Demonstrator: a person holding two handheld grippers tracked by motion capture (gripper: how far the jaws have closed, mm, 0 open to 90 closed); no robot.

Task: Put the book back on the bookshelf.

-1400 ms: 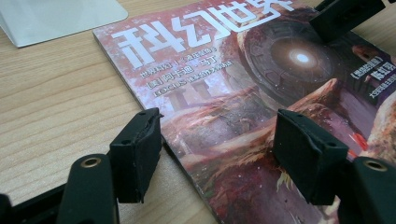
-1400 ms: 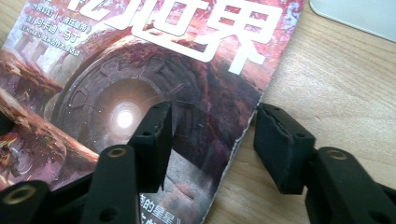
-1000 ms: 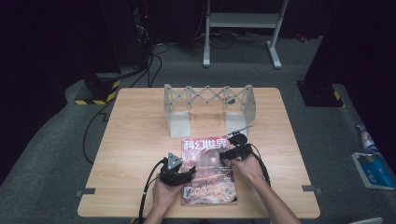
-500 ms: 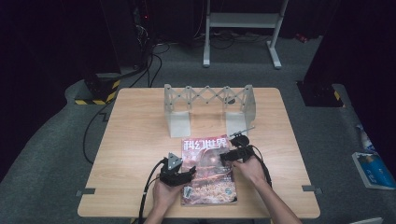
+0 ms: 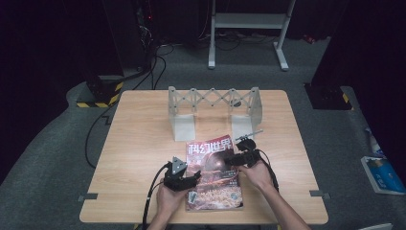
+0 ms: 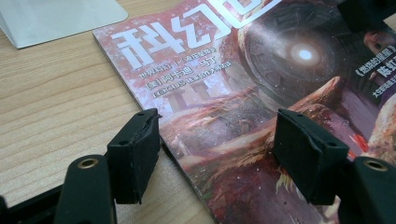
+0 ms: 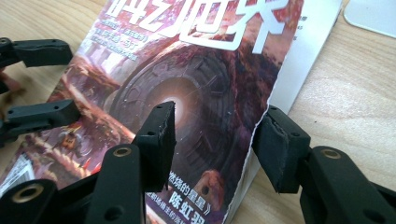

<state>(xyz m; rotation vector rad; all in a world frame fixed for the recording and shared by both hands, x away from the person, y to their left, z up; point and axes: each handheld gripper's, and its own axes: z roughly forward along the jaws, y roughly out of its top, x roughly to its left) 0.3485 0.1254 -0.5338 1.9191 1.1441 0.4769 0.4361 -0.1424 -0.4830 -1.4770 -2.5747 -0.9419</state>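
A magazine (image 5: 213, 177) with a reddish cover lies flat near the table's front edge. My left gripper (image 5: 191, 178) sits at its left edge. In the left gripper view the gripper (image 6: 217, 149) is open: one pad rests on the wood, the other on the magazine (image 6: 233, 70). My right gripper (image 5: 229, 159) is at the right edge. Its jaws (image 7: 215, 140) have just been closing with the cover's free edge between them. The inner pad lies on the magazine (image 7: 196, 70); the outer one meets the slightly raised cover edge, white pages showing below.
A grey folding rack (image 5: 213, 103) stands across the back of the wooden table (image 5: 143, 143), its white foot plates (image 6: 56, 18) just beyond the magazine. Cables trail from both grippers over the front edge. A white stand (image 5: 249, 28) and floor cables lie behind the table.
The right hand has shifted very slightly at the magazine's right edge. The left hand and the magazine have kept still.
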